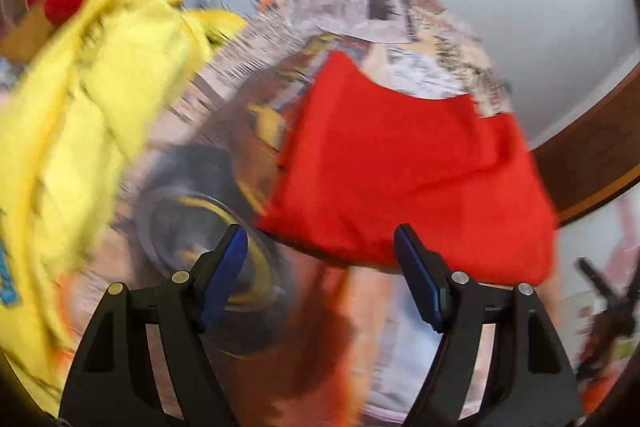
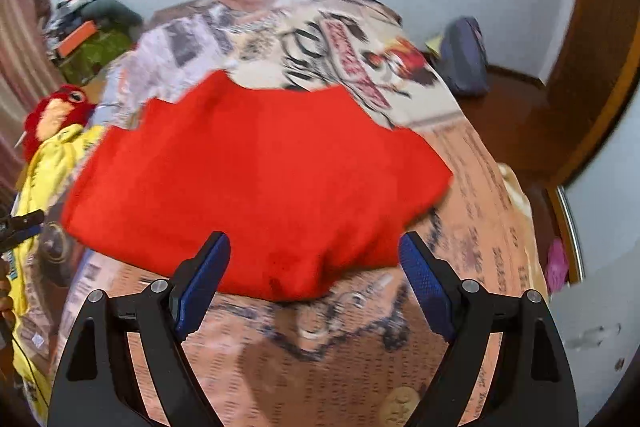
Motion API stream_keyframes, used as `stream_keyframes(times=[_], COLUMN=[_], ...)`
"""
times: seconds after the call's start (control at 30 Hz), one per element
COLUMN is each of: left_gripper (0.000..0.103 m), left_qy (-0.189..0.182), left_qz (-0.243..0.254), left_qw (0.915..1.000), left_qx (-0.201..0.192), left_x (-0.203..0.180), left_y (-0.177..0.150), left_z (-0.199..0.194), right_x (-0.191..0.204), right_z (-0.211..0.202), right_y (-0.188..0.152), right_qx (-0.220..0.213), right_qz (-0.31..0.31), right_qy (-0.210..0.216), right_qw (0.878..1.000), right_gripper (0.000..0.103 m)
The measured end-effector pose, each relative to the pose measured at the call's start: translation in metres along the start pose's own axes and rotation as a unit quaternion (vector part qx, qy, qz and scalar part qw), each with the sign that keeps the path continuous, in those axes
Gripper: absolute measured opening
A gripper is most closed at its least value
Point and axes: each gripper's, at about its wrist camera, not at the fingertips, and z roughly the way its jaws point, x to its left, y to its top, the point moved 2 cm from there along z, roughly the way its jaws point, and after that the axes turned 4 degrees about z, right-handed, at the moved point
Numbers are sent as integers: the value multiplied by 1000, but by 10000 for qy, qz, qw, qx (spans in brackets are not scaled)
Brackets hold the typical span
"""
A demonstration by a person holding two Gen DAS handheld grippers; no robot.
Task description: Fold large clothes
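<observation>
Red garment (image 2: pixel 256 179) lies folded into a broad slab on the bed (image 2: pixel 472 163), on a printed cover of text and graphics; its near edge sits just beyond both sets of tongs; folds and seams hard to read through motion blur.

Left tongs (image 1: pixel 320 259): jaws stand wide apart, blue pads bare, nothing between them; the garment's (image 1: pixel 400 163) near edge shows past the right-hand pad, not gripped.

Right tongs (image 2: pixel 314 263): jaws likewise spread wide, empty; the garment's near hem lies in the gap's line of sight but beyond the tips, untouched as far as can be told.

Yellow clothing (image 1: pixel 80 99) heaped at the left of the bed, heavily smeared in the left wrist view, cut off by the frame edge; blue lettering on it illegible.

Red plush toy (image 2: pixel 56 115) at the far left, partly buried behind the yellow heap.

Dark bag (image 2: pixel 466 55) on the floor at far right by the wall; clutter at far left too blurred to name.
</observation>
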Motion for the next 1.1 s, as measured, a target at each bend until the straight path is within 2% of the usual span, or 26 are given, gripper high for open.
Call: stream_keyframes(times=[0.07, 0.17, 0.23, 0.33, 0.43, 0.5, 0.57, 0.83, 0.9, 0.93, 0.97, 1.03, 1.1], left_gripper=[75, 75, 75, 75, 75, 75, 75, 74, 57, 37, 25, 14, 10], left_qy=[-593, -1119, -1310, -1471, -1409, -1517, -1668, -1812, -1650, -1524, -1502, -1440, -1306], left_qz=[-281, -551, -692, -925, -1141, -1332, -1539, -1925, -1868, -1817, -1783, -1801, -1597], left_qw=[9978, 9916, 9876, 9825, 9809, 9770, 9719, 9641, 9684, 9714, 9724, 9730, 9784], left_qx=[101, 342, 524, 677, 704, 693, 626, 245, 126, 121, 119, 30, -103], left_x=[-5, -12, -16, -17, -14, -11, -8, -6, -7, -5, -5, -3, -7], left_y=[-4, -8, -12, -15, -14, -11, -5, 24, 30, 30, 32, 35, 41], left_z=[6, 22, 35, 53, 71, 82, 91, 115, 118, 120, 121, 119, 110], right_x=[12, 30, 40, 52, 62, 67, 71, 79, 80, 82, 83, 86, 91], right_z=[1, 7, 13, 21, 28, 34, 36, 51, 54, 54, 55, 55, 55], right_y=[2, 4, 4, 4, 3, 4, 4, 8, 9, 9, 9, 9, 10], right_qx=[-51, -55, -31, 17, 60, 84, 88, 182, 225, 236, 248, 264, 275], right_qz=[-82, -187, -267, -388, -480, -549, -611, -678, -671, -667, -674, -724, -810], right_qy=[112, 257, 298, 308, 345, 287, 236, 152, 132, 127, 117, 78, 36], right_qw=[9999, 9995, 9992, 9988, 9982, 9980, 9978, 9974, 9974, 9974, 9973, 9970, 9963], right_gripper=[84, 84, 84, 84, 84, 84, 84, 84, 84, 84, 84, 84, 84])
